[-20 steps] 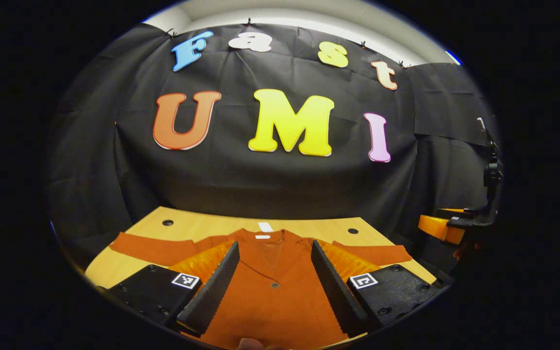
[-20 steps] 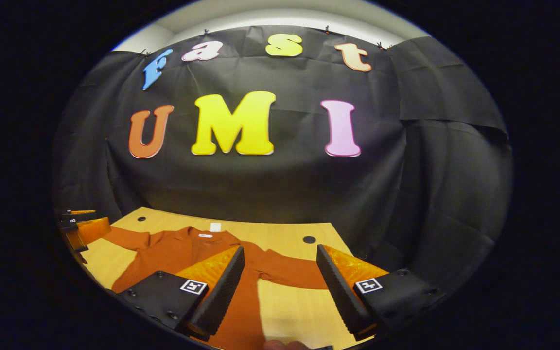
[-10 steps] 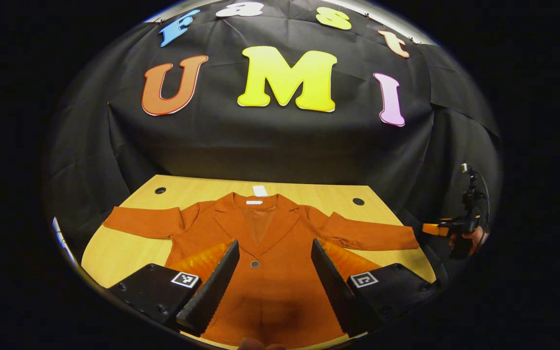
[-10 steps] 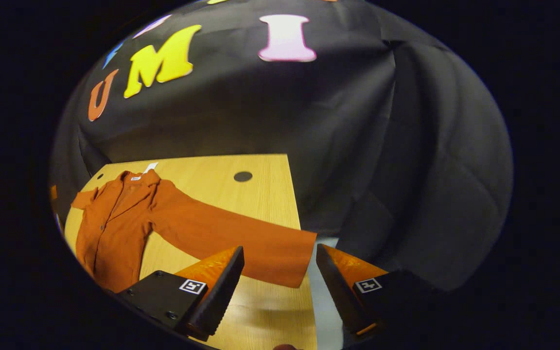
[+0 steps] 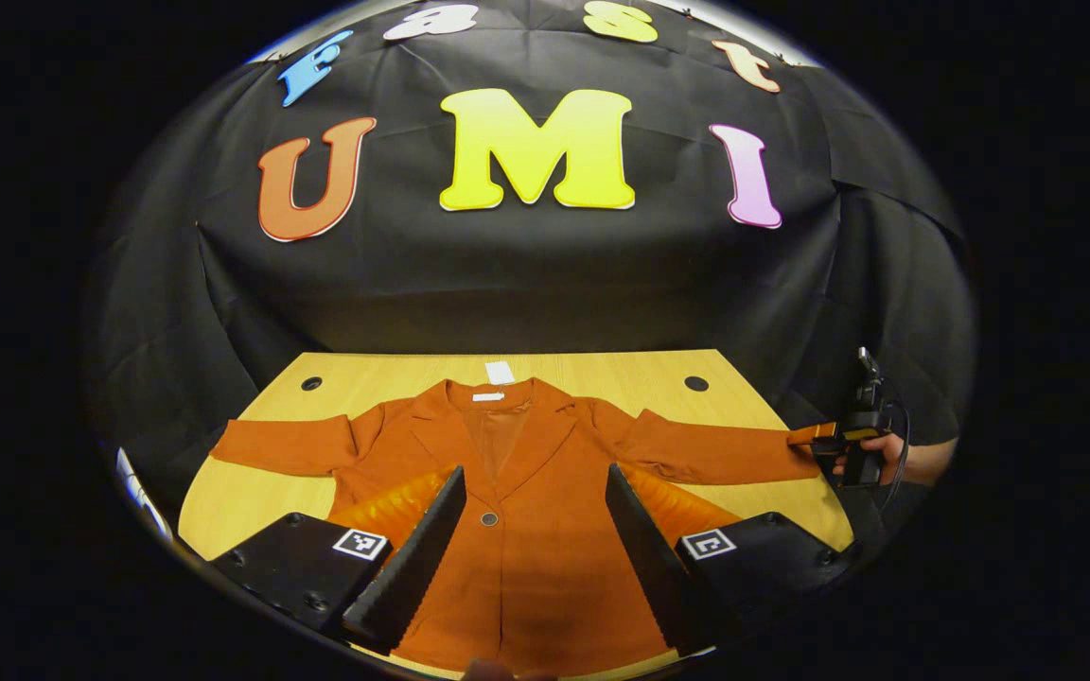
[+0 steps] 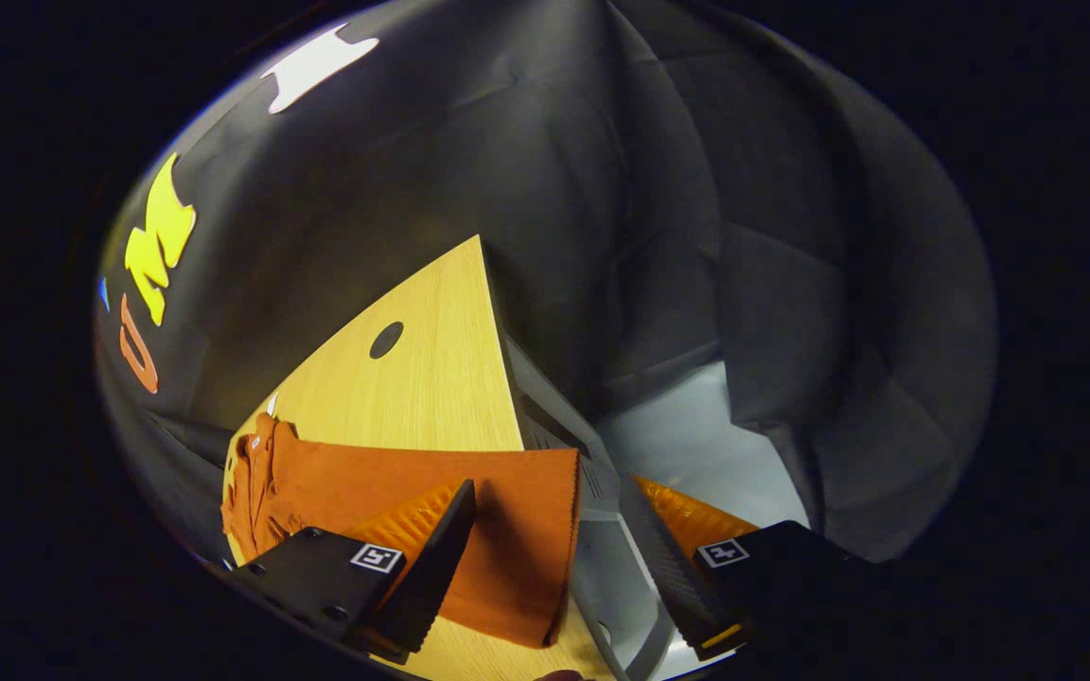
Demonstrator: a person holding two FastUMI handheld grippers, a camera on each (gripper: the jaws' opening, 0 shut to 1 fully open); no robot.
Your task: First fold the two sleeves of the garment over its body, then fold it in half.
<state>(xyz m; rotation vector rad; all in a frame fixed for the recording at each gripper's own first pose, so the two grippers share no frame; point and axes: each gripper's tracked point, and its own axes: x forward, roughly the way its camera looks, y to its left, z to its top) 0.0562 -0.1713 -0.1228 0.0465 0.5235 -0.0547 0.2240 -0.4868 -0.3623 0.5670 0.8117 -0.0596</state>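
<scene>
Your left tongs (image 5: 534,544) hang spread wide over the lower front of the jacket (image 5: 517,492), pinching nothing; one finger (image 5: 413,558) stands to each side of the button (image 5: 488,518). The jacket lies flat and face up on the table (image 5: 252,492), collar at the far end from these tongs, both sleeves stretched straight out. Off to the left of the tongs the left sleeve (image 5: 280,446) lies unfolded on the wood. Off to the right, the right sleeve (image 5: 715,456) runs out to the table's edge, where your right tongs (image 5: 815,437) sit at the cuff, held in your hand (image 5: 886,452).

From the right gripper view, your right tongs (image 6: 554,567) are also spread, nothing pinched. The cuff (image 6: 517,539) lies between the fingers, nearer the left one (image 6: 431,577), which sits over the cloth; I cannot tell whether it touches. The right finger (image 6: 673,577) hangs past the table's edge (image 6: 507,378), over the floor (image 6: 687,454). Behind the cuff, the sleeve leads back to the bunched body of the jacket at far left.
</scene>
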